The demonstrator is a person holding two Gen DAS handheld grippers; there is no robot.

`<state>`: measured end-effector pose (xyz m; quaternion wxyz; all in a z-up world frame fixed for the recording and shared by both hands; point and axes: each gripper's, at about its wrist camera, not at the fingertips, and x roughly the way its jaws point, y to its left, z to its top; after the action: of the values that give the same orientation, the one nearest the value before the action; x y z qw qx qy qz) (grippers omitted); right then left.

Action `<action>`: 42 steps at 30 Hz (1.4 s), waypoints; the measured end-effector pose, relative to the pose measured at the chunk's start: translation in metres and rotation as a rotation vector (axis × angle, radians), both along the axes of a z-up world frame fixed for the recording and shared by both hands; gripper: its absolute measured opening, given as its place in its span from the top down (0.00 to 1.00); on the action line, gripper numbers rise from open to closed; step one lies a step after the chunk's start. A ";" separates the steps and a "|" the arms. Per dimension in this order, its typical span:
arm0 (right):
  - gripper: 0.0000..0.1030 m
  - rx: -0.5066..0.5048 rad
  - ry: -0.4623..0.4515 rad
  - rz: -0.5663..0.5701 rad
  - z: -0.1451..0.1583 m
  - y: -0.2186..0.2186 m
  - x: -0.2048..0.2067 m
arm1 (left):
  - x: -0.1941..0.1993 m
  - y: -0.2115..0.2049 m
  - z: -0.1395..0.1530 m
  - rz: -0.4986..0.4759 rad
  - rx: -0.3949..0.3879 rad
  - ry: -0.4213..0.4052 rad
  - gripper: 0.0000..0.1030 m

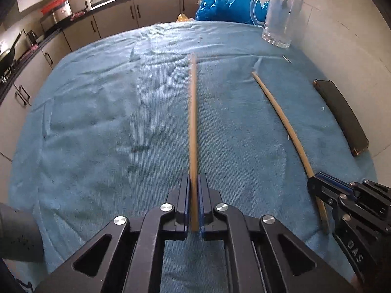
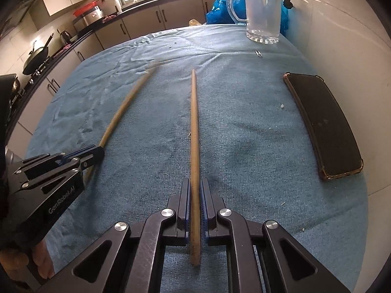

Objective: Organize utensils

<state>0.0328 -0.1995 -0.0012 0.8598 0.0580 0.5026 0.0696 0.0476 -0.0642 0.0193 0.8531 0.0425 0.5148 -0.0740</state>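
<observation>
chopsticks sit one in each tool above the blue towel. left gripper has its jaws closed tight on the left chopstick, which points forward over the cloth and looks blurred. right gripper is likewise clamped on the right chopstick, aimed toward the glass mug at the far edge. black phone lies on the towel, well right of both sticks.

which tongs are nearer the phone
Right. The right tongs sit just left of the phone, holding a chopstick. The left tongs are farther left, beyond them, gripping the other chopstick.
</observation>
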 end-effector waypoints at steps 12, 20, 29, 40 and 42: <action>0.92 -0.031 0.067 0.071 0.003 -0.009 -0.080 | -0.121 0.054 0.004 -0.051 -0.192 0.212 0.94; 0.68 -0.052 0.048 0.118 0.015 -0.020 -0.106 | -0.147 0.069 0.037 -0.106 -0.206 0.105 0.63; 0.69 -0.031 0.059 0.107 0.009 -0.004 -0.038 | -0.057 0.041 0.016 -0.045 -0.181 0.110 0.63; 0.86 -0.080 0.151 0.122 0.002 0.005 0.011 | 0.002 0.017 0.004 -0.069 -0.123 0.169 0.72; 0.86 -0.086 0.164 0.122 0.001 0.007 0.014 | 0.007 0.016 0.005 -0.069 -0.126 0.179 0.72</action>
<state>0.0471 -0.1922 0.0002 0.8117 -0.0042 0.5762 0.0953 0.0541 -0.0484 0.0243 0.8016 -0.0004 0.5814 -0.1392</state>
